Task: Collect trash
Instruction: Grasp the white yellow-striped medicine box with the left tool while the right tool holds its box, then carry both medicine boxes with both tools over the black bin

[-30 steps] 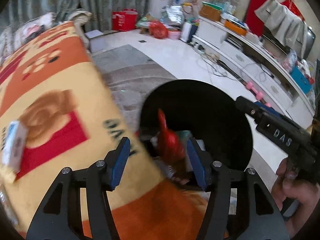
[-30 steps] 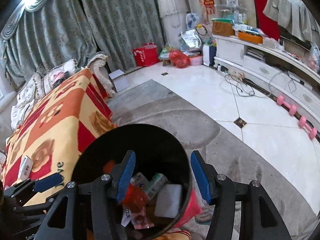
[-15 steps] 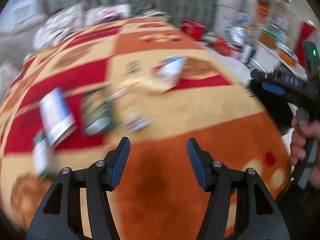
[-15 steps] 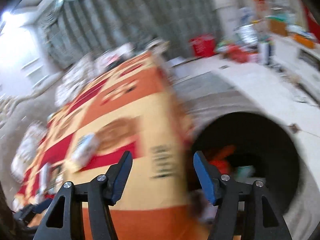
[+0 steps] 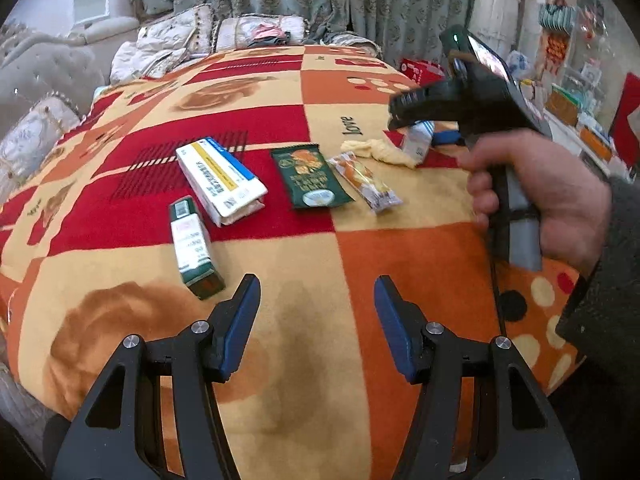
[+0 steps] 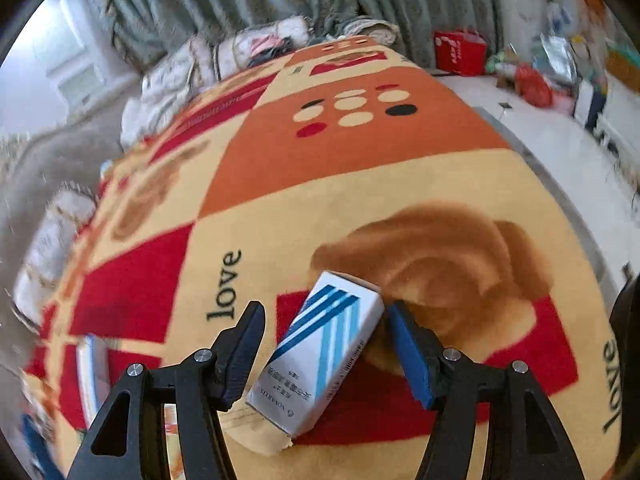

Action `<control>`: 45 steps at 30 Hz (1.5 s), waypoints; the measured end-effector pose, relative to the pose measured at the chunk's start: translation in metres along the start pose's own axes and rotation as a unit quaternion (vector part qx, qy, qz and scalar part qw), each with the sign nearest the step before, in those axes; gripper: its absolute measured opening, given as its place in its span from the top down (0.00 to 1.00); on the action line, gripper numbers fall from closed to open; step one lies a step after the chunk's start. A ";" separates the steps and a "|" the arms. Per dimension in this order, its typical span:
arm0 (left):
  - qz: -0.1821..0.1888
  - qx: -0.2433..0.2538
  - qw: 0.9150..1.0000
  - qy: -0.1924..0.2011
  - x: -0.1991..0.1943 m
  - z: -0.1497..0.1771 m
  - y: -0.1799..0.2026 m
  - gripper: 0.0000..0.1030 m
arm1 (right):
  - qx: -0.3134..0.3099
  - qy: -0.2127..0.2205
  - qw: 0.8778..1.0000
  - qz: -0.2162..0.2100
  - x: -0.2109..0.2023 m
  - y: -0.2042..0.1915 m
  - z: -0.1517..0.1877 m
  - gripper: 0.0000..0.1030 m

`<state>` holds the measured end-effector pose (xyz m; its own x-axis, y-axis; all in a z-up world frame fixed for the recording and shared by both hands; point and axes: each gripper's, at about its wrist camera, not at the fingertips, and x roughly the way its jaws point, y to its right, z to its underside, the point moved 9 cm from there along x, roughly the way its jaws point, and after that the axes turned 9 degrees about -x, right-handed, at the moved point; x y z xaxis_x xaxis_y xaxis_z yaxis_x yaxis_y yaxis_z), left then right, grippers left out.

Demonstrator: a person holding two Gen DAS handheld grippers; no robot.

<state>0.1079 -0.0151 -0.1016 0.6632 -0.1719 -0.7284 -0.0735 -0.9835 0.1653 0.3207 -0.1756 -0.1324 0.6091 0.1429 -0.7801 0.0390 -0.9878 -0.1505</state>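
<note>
Patchwork orange, red and cream fleece blanket (image 5: 400, 248) over a broad surface, strewn with trash, apparently laid out flat and apart for one-by-one pickup. Landmark: dark green foil snack packet (image 5: 310, 178). Left of it, white-yellow-blue cardboard box (image 5: 220, 178); beyond that, nearer the camera, green-and-white slim carton (image 5: 194, 246); right of it, orange-yellow wrapped snack bar (image 5: 366, 182), then crumpled yellow tissue (image 5: 378, 150).

Left gripper (image 5: 316, 316): jaws half-wide, empty, hovering short of everything.

Right gripper (image 6: 324, 340): jaws half-wide, straddling white box with blue diagonal stripes (image 6: 320, 354); right pad looks just touching, not clamped.
</note>
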 end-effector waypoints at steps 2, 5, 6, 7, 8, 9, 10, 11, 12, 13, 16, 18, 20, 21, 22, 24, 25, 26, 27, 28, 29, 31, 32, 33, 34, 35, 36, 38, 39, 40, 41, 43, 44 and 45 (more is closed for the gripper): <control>0.004 -0.022 1.000 0.006 -0.004 -0.012 -0.013 0.44 | -0.027 -0.005 1.000 0.006 -0.002 -0.002 0.003 0.57; -0.004 -0.046 0.999 0.015 -0.007 -0.039 -0.033 0.44 | -0.059 0.005 0.998 -0.001 -0.020 0.002 0.009 0.61; -0.008 -0.053 0.998 0.018 -0.007 -0.051 -0.041 0.44 | -0.069 0.010 0.998 -0.002 -0.027 0.003 0.010 0.61; -0.015 -0.056 0.998 0.020 -0.006 -0.062 -0.047 0.40 | -0.078 0.011 0.997 -0.003 -0.035 0.004 0.013 0.63; -0.024 -0.058 0.998 0.016 -0.002 -0.074 -0.054 0.37 | -0.086 0.012 0.996 -0.002 -0.042 0.007 0.017 0.63; -0.035 -0.060 0.998 0.008 0.006 -0.086 -0.061 0.35 | -0.095 0.013 0.995 -0.005 -0.050 0.010 0.024 0.63; -0.042 -0.066 0.997 0.002 0.013 -0.096 -0.067 0.35 | -0.100 0.013 0.995 -0.009 -0.055 0.013 0.030 0.63; -0.048 -0.078 0.996 -0.013 0.025 -0.108 -0.075 0.35 | -0.102 0.012 0.995 -0.015 -0.061 0.016 0.039 0.63; -0.055 -0.087 0.994 -0.029 0.037 -0.114 -0.081 0.35 | -0.105 0.011 0.994 -0.022 -0.067 0.019 0.049 0.63; -0.061 -0.097 0.992 -0.048 0.049 -0.118 -0.086 0.35 | -0.104 0.012 0.994 -0.027 -0.070 0.021 0.055 0.63; -0.094 -0.119 0.983 -0.108 0.089 -0.119 -0.101 0.35 | -0.095 0.023 0.994 -0.054 -0.081 0.024 0.075 0.63; -0.103 -0.125 0.979 -0.122 0.105 -0.117 -0.100 0.35 | -0.096 0.033 0.993 -0.068 -0.085 0.023 0.080 0.63; -0.120 -0.117 0.978 -0.125 0.112 -0.113 -0.095 0.35 | -0.103 0.037 0.991 -0.082 -0.082 0.018 0.083 0.63; -0.127 -0.111 0.977 -0.128 0.115 -0.111 -0.093 0.35 | -0.103 0.038 0.990 -0.090 -0.079 0.015 0.083 0.63; -0.134 -0.103 0.976 -0.134 0.118 -0.107 -0.090 0.35 | -0.102 0.032 0.989 -0.101 -0.074 0.014 0.085 0.63; -0.151 -0.086 0.977 -0.125 0.120 -0.101 -0.087 0.34 | -0.099 0.020 0.989 -0.111 -0.069 0.011 0.086 0.63; -0.159 -0.082 0.977 -0.120 0.119 -0.100 -0.086 0.37 | -0.098 0.020 0.988 -0.116 -0.068 0.010 0.086 0.63; -0.155 -0.084 0.977 -0.118 0.117 -0.099 -0.085 0.41 | -0.096 0.020 0.988 -0.118 -0.069 0.010 0.087 0.63; -0.153 -0.088 0.977 -0.117 0.117 -0.099 -0.086 0.48 | -0.094 0.021 0.988 -0.120 -0.069 0.011 0.087 0.62; -0.157 -0.088 0.977 -0.115 0.115 -0.099 -0.085 0.53 | -0.094 0.021 0.988 -0.121 -0.070 0.010 0.087 0.61; -0.157 -0.087 0.978 -0.110 0.113 -0.099 -0.084 0.55 | -0.094 0.021 0.988 -0.121 -0.070 0.010 0.088 0.59; -0.150 -0.088 0.980 -0.100 0.110 -0.102 -0.081 0.57 | -0.098 0.022 0.988 -0.117 -0.071 0.008 0.089 0.56; -0.147 -0.088 0.981 -0.091 0.107 -0.105 -0.081 0.57 | -0.103 0.022 0.988 -0.113 -0.072 0.007 0.090 0.55; -0.140 -0.087 0.983 -0.083 0.101 -0.107 -0.079 0.57 | -0.109 0.021 0.988 -0.108 -0.072 0.005 0.091 0.54; -0.131 -0.085 0.985 -0.077 0.096 -0.111 -0.076 0.57 | -0.117 0.020 0.988 -0.101 -0.071 0.004 0.092 0.54; -0.122 -0.084 0.987 -0.069 0.090 -0.114 -0.074 0.57 | -0.123 0.019 0.988 -0.095 -0.071 0.003 0.093 0.54; -0.114 -0.080 0.988 -0.059 0.082 -0.118 -0.072 0.57 | -0.128 0.019 0.988 -0.090 -0.072 0.002 0.094 0.54; -0.086 -0.081 0.992 -0.042 0.065 -0.125 -0.066 0.57 | -0.128 0.023 0.987 -0.089 -0.074 0.002 0.094 0.57; -0.078 -0.081 0.993 -0.039 0.059 -0.127 -0.063 0.57 | -0.126 0.026 0.987 -0.093 -0.075 0.003 0.094 0.61; -0.070 -0.084 0.993 -0.036 0.053 -0.128 -0.062 0.57 | -0.125 0.028 0.987 -0.099 -0.076 0.003 0.094 0.71; -0.059 -0.089 0.994 -0.034 0.046 -0.128 -0.059 0.57 | -0.124 0.032 0.987 -0.100 -0.078 0.003 0.094 0.71; -0.044 -0.090 0.994 -0.034 0.034 -0.123 -0.052 0.57 | -0.124 0.061 0.986 -0.092 -0.091 0.004 0.091 0.71; -0.038 -0.088 0.995 -0.036 0.029 -0.118 -0.047 0.57 | -0.125 0.072 0.985 -0.093 -0.096 0.004 0.091 0.71; -0.031 -0.082 0.995 -0.043 0.025 -0.111 -0.038 0.57 | -0.126 0.082 0.984 -0.092 -0.102 0.003 0.091 0.71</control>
<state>0.2097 0.0245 -0.0523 0.5965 -0.1232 -0.7931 0.0916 -0.9712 0.2198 0.1865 -0.1880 -0.1087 0.6926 0.3289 -0.6420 0.3431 -0.9331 -0.1079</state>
